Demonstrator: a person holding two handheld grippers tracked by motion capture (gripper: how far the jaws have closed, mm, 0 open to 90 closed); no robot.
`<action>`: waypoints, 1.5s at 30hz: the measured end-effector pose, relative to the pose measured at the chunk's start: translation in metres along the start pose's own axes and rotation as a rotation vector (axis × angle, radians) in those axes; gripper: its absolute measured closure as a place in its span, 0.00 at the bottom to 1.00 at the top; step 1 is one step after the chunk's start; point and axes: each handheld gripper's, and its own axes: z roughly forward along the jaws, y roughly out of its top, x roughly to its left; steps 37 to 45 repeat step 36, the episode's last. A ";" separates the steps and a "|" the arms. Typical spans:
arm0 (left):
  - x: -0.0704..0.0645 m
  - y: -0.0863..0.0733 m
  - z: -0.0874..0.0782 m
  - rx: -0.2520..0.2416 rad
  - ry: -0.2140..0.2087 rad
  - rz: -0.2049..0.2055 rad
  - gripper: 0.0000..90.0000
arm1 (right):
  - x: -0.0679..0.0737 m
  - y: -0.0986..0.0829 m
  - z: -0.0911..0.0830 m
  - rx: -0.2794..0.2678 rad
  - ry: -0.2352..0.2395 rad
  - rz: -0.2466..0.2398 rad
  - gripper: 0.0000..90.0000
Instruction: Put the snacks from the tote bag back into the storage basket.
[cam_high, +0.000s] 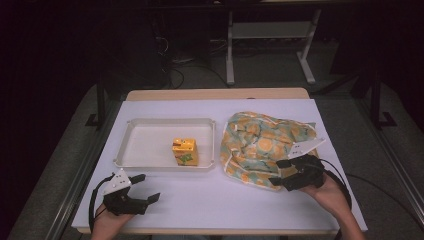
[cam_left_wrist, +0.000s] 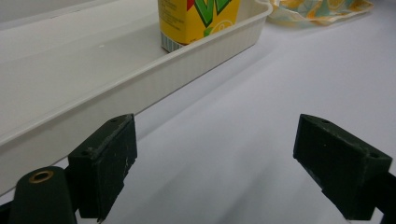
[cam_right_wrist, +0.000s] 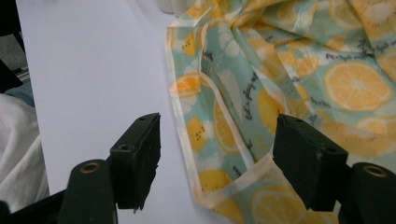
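A yellow juice carton (cam_high: 185, 151) (cam_left_wrist: 198, 21) stands upright near the front edge of a white tray (cam_high: 150, 142) (cam_left_wrist: 93, 88). To the tray's right lies a crumpled cloth bag (cam_high: 262, 145) (cam_right_wrist: 289, 79) printed with lemon slices on teal. My left gripper (cam_high: 145, 188) (cam_left_wrist: 215, 163) rests open on the white table surface in front of the tray, jaws wide apart with nothing between them. My right gripper (cam_high: 280, 172) (cam_right_wrist: 217, 163) is open at the bag's near edge, its jaws standing to either side of the bag's hemmed corner.
The white-covered table (cam_high: 210, 200) has a wooden strip along its far edge. Beyond it are a dark floor, cables and the white legs of another table (cam_high: 230, 50).
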 end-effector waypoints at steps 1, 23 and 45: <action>0.000 0.000 0.000 0.000 0.001 0.004 0.15 | 0.000 -0.002 0.000 -0.002 0.002 0.007 0.35; -0.002 0.001 0.000 0.003 -0.002 0.024 0.15 | 0.013 -0.054 -0.012 -0.123 -0.029 0.105 0.32; -0.002 0.001 0.002 0.003 -0.002 0.038 0.15 | 0.017 -0.059 -0.012 -0.158 -0.041 0.121 0.22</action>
